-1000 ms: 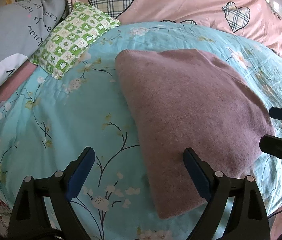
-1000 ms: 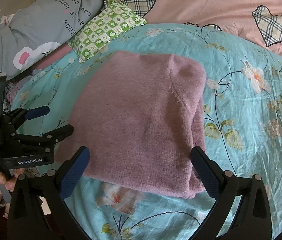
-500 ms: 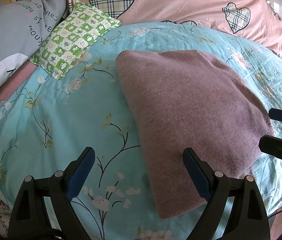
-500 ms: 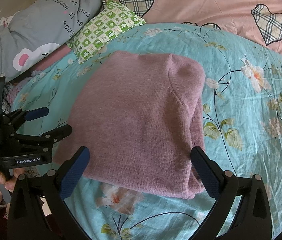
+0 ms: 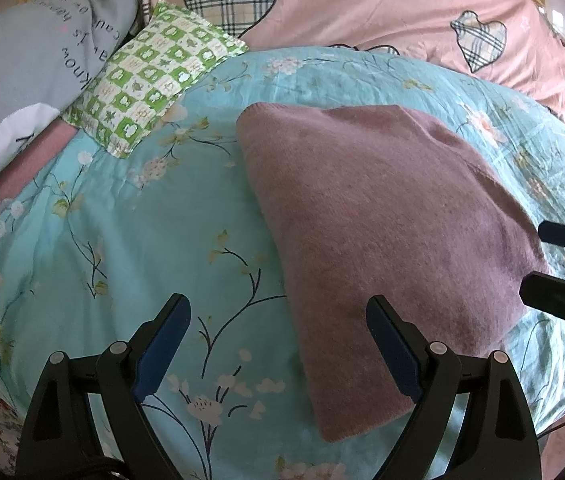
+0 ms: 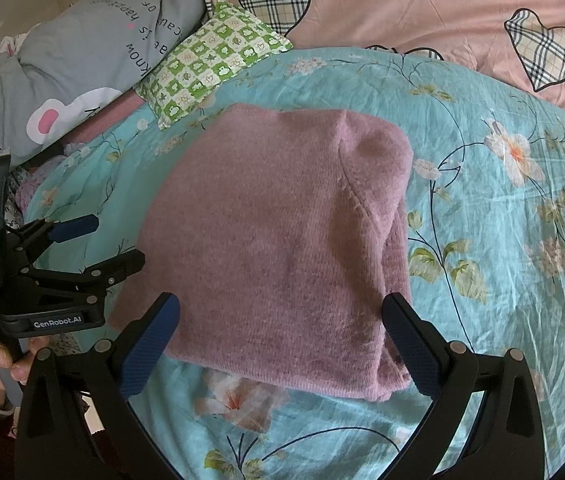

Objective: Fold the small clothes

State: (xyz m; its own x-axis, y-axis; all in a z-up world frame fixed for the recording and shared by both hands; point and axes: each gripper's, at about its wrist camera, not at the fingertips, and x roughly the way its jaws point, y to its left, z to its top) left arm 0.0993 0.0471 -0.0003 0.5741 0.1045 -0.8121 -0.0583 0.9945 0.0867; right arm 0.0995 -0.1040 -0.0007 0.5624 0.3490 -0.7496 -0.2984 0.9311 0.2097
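Note:
A mauve knitted garment [image 5: 382,240] lies folded into a compact rectangle on the turquoise floral bedsheet [image 5: 130,248]; it also shows in the right wrist view [image 6: 278,240]. My left gripper [image 5: 278,320] is open and empty, hovering near the garment's front left edge. My right gripper [image 6: 280,316] is open and empty, just before the garment's near edge. Each gripper shows in the other's view, the left one [image 6: 94,240] at the garment's left and the right one [image 5: 550,260] at its right.
A green checked small pillow [image 5: 150,80] lies at the back left beside a grey printed pillow [image 5: 22,60]. A pink quilt with plaid hearts [image 5: 362,8] runs along the back. The bed's front edge is close below the grippers.
Nothing has visibly changed apart from a slight camera drift; both grippers stay open by the folded garment.

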